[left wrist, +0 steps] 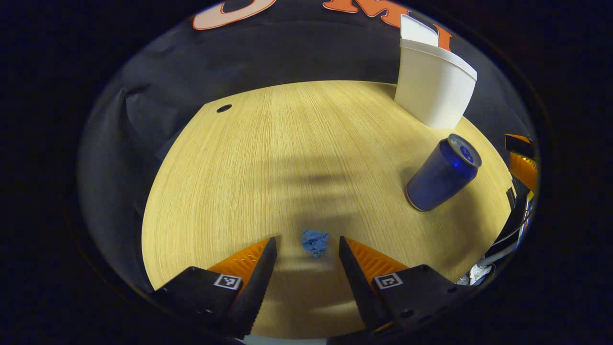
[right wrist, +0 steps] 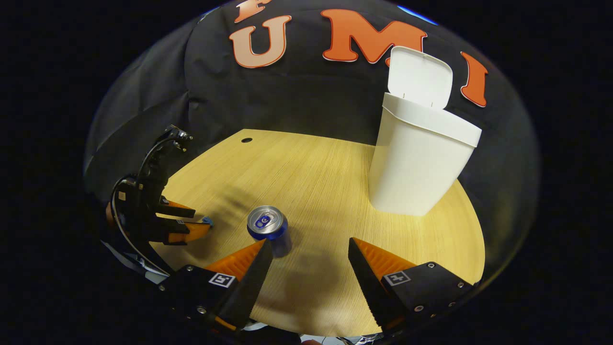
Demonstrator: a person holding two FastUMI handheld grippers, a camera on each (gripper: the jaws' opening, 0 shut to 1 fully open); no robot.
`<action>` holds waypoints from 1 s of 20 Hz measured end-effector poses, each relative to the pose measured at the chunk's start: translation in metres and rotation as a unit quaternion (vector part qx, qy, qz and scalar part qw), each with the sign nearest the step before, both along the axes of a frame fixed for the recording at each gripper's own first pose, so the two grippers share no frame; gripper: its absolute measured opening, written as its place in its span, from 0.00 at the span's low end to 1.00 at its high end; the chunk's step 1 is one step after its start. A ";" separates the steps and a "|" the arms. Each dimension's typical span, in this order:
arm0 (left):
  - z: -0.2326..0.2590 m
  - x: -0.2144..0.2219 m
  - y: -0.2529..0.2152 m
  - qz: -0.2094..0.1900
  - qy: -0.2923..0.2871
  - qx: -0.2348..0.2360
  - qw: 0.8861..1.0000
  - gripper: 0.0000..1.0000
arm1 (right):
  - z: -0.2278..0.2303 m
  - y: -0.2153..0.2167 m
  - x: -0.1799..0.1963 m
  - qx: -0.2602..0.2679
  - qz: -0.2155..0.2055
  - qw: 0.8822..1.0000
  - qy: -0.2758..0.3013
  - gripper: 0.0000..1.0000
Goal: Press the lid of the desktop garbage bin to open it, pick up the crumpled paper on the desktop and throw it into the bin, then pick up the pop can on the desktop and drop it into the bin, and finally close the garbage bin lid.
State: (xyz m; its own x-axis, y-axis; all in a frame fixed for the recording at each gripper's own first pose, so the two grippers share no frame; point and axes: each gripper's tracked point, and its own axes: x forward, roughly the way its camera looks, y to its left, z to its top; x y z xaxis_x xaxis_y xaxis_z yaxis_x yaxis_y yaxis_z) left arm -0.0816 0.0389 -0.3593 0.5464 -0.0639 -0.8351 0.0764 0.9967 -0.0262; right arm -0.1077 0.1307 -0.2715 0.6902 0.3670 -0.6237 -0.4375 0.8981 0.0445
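Note:
A small blue crumpled paper (left wrist: 314, 242) lies on the wooden desktop (left wrist: 287, 158), just ahead of my left gripper (left wrist: 306, 244), which is open with the paper between its fingertips, not pressed. The blue pop can (left wrist: 443, 173) stands upright to its right. The white bin (left wrist: 433, 88) is at the far right with its lid up. In the right gripper view, my right gripper (right wrist: 310, 249) hangs open above the desk, the pop can (right wrist: 267, 224) by its left fingertip. The white bin (right wrist: 419, 160) stands beyond with its lid (right wrist: 419, 77) raised. The left gripper (right wrist: 189, 223) shows at the far left, with a bit of the paper (right wrist: 207, 221) at its tips.
A round cable hole (left wrist: 223, 108) sits near the desk's far left corner. The black cloth wall runs close behind the desk and the bin. Part of the right gripper (left wrist: 523, 165) shows at the right edge of the left gripper view.

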 end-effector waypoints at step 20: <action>0.301 0.166 0.024 0.051 -0.042 -0.023 0.998 0.17 | -0.022 0.022 -0.010 -0.018 0.055 0.998 0.022 0.96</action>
State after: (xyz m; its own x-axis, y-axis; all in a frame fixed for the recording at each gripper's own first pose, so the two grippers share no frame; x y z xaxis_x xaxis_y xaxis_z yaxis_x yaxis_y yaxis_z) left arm 0.0845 0.0633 -0.0580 0.6205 -0.0416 -0.7831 -0.0215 0.9973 -0.0701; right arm -0.1177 0.1531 -0.2931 0.6184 0.4151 -0.6673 -0.5316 0.8463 0.0338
